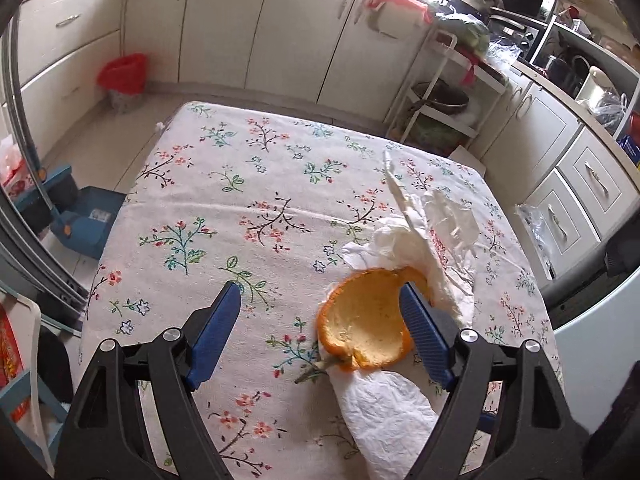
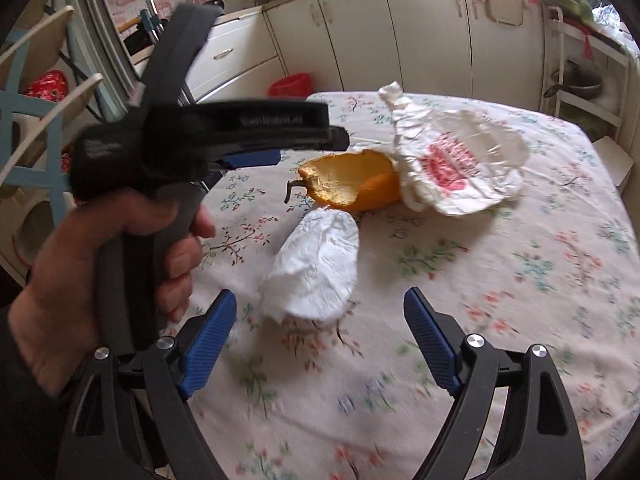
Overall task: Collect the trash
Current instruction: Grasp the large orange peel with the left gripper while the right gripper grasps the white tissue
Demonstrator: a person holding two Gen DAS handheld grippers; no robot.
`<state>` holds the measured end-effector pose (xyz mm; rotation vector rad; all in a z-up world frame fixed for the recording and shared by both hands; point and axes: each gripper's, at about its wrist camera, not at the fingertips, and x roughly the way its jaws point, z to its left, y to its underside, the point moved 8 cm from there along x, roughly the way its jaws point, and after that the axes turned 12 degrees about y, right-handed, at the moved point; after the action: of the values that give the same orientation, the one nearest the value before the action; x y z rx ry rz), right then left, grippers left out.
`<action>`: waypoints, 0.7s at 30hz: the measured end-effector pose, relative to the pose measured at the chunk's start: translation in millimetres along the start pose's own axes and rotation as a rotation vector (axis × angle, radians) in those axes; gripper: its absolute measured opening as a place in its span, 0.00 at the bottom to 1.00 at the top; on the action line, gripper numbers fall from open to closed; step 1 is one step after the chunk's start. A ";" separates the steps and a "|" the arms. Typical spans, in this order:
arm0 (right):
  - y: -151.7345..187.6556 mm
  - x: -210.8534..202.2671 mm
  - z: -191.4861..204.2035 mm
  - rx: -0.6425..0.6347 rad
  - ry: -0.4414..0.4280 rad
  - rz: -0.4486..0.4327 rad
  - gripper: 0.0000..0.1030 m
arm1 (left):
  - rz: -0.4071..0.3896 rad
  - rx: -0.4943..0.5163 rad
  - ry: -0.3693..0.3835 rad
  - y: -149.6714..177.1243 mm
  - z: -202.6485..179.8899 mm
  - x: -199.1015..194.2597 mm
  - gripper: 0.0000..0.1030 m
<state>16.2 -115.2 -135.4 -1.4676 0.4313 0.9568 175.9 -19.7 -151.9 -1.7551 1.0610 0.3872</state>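
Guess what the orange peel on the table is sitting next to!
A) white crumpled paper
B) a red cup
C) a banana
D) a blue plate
A: the orange peel lies on the flowery tablecloth with white crumpled paper right beside it, and a white printed bag on its other side.

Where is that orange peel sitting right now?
The orange peel lies on the flowered tablecloth, between a crumpled tissue and a white plastic bag. In the left wrist view it sits just inside the right-hand jaw.
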 end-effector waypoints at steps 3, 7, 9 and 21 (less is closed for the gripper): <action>-1.7 12.0 3.7 0.008 0.008 0.012 0.80 | 0.014 0.015 -0.001 -0.4 -0.5 3.2 0.75; -0.5 21.4 5.0 0.005 0.022 0.040 0.54 | 0.054 0.047 0.001 5.3 -5.6 13.0 0.75; 1.3 22.4 3.1 -0.001 0.040 0.049 0.40 | 0.073 0.067 -0.006 8.8 -7.7 17.4 0.75; 18.2 -23.8 -54.4 -0.001 0.102 0.056 0.08 | 0.116 0.079 0.033 26.8 -17.0 25.6 0.18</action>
<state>4.8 -176.3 -135.0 -1.5158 0.5488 0.9292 165.4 -49.7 -177.5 -1.6402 1.1893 0.3837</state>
